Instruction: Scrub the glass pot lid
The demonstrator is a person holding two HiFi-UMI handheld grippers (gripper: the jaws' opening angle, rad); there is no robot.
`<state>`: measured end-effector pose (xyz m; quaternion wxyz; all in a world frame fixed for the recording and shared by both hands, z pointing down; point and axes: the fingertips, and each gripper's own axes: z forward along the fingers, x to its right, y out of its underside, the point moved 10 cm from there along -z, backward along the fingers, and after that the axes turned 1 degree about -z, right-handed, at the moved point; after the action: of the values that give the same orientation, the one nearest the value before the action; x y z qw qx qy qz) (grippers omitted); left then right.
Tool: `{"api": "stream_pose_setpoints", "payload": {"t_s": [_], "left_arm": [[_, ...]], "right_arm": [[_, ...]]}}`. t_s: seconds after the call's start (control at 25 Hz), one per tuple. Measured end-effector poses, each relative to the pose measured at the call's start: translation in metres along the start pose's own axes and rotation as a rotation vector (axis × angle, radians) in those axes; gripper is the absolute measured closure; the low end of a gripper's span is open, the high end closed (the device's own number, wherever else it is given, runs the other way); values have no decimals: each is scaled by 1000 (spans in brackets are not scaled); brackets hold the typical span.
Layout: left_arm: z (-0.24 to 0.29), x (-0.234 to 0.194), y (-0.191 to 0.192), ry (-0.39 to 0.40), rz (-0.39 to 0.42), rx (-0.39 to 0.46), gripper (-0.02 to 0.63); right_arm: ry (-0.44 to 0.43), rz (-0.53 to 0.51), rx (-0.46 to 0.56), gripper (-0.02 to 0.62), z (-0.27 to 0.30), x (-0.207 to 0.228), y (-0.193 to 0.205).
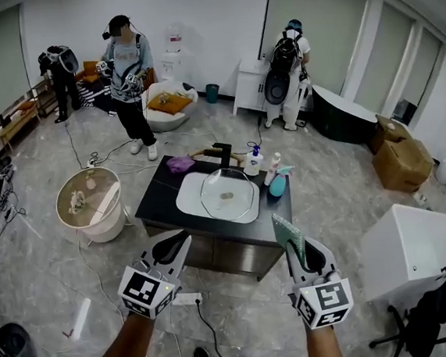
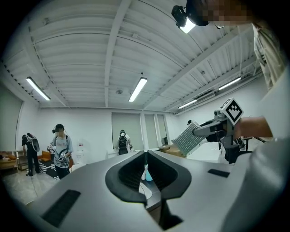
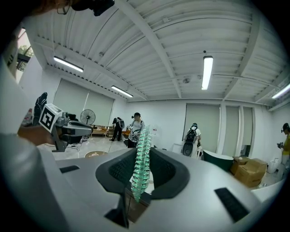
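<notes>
1. By my judgement the scrubbing is not yet starting. The glass lid [image 1: 226,195] is lying at the middle of the frame, over the white sink [image 1: 188,205] set in the black counter [image 1: 160,194]. Both grippers are hovering at the bottom of the frame, well apart from it.
2. The right gripper [image 1: 295,255] is pinching a green knobbly scrubbing pad [image 1: 283,228] upright between its jaws, so the tool is in hand.
3. The left gripper [image 1: 183,239] is holding its jaws pressed together with nothing between them.
4. What is remaining: bringing the pad to the lid, steadying the lid and rubbing it over.
5. The sink is holding the lid alone as far as I can see; I cannot tell whether there is water in it. Two bottles [image 1: 254,163] are standing just right of the tap. At the left, a round white tub [image 1: 86,226] on the floor is holding small pale things, too small to name.
</notes>
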<state>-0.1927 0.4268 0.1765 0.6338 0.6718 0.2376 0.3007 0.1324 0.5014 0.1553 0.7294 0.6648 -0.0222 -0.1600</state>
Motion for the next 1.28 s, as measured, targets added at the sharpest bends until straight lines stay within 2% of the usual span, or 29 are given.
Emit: {"api": "stream_pose_setpoints", "payload": {"t_s": [0.24,0.48,1.0,1.28], "left_arm": [[10,-14,8,14,-27,19,572],[38,-18,25,5,-20,-17,571],[134,-26,30,-143,7,-128,572],[167,-30,40,-236,1,-170,571]], "right_arm": [[-3,16,19,508,15,-6,-2],[-24,31,13,508,47,18,15],[-195,100,32,508,164,113,45],[-284,116,42,508,216,145,56]]}}
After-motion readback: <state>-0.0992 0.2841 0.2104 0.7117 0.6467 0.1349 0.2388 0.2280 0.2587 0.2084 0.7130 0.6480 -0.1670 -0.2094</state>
